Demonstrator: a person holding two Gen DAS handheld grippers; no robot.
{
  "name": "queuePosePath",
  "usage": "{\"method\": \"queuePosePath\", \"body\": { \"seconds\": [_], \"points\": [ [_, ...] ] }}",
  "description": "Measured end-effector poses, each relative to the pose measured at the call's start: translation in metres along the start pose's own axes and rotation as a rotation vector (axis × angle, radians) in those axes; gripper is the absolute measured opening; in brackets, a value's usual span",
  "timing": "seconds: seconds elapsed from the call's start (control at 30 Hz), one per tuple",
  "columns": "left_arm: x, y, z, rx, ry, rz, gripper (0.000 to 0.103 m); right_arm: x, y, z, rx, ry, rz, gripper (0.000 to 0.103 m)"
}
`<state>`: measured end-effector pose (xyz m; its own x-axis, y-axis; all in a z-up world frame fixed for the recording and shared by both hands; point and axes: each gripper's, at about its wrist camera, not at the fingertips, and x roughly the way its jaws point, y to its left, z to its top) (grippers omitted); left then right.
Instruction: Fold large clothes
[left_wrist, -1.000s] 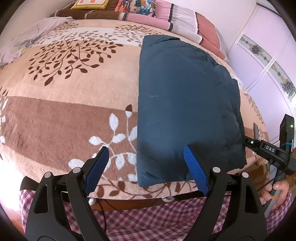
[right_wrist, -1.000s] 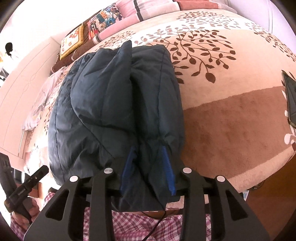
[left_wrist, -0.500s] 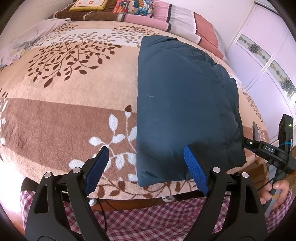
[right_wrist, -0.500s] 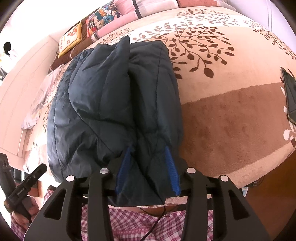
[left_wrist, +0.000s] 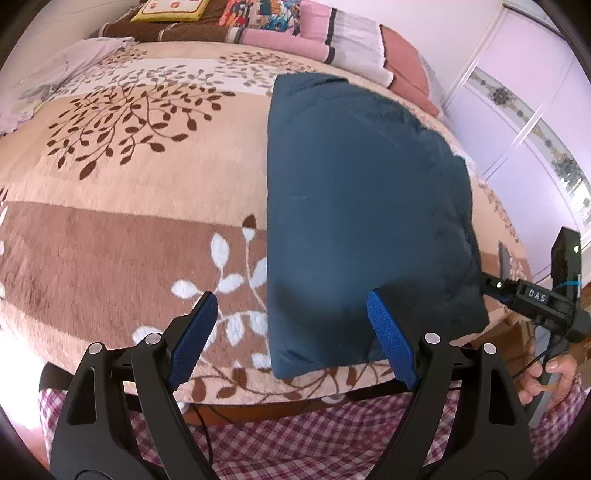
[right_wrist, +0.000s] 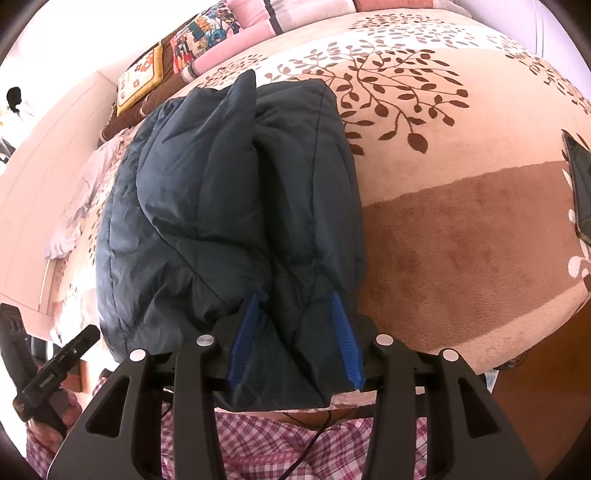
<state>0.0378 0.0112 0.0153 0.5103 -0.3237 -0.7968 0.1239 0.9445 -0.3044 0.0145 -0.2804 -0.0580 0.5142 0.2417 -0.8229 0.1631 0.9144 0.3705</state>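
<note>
The right gripper (right_wrist: 295, 339) has just been opening its fingers, with the near end of the dark blue padded jacket (left_wrist: 365, 206) between them; the blue pads look to be loosening off the fabric, so I judge this fold is being released. The left gripper (left_wrist: 291, 332) hangs wide open, holding nothing, over the jacket's near left corner. The jacket lies folded into a long bundle near the bed's (left_wrist: 122, 229) right edge, its long axis running from the near edge toward the pillows (left_wrist: 332, 37).
</note>
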Motion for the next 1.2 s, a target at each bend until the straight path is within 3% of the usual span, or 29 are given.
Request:
{"method": "queuePosePath", "body": {
  "seconds": [0.17,0.3,0.47,0.77,0.97,1.1,1.2],
  "points": [
    [-0.003,0.012,0.014,-0.067,-0.013,-0.082,0.088,-0.008,-0.007,0.005,0.034,-0.001,0.041,0.045],
    [0.005,0.014,0.029,-0.095,0.0,-0.136,0.091,-0.02,-0.014,0.012,0.058,-0.054,0.047,0.069],
    [0.024,0.006,0.044,-0.075,0.029,-0.181,0.093,-0.025,-0.033,0.026,0.117,-0.081,0.104,0.078],
    [0.058,-0.005,0.053,-0.022,0.096,-0.229,0.097,0.031,-0.051,0.049,0.236,0.061,0.299,0.086],
    [0.076,0.0,0.058,-0.025,0.129,-0.293,0.099,0.062,-0.041,0.055,0.21,0.132,0.308,0.093],
    [0.09,0.009,0.064,-0.035,0.167,-0.355,0.099,0.074,-0.043,0.055,0.25,0.174,0.404,0.095],
    [0.099,0.01,0.066,-0.003,0.201,-0.38,0.099,0.083,-0.044,0.054,0.239,0.19,0.411,0.096]
  ]
}}
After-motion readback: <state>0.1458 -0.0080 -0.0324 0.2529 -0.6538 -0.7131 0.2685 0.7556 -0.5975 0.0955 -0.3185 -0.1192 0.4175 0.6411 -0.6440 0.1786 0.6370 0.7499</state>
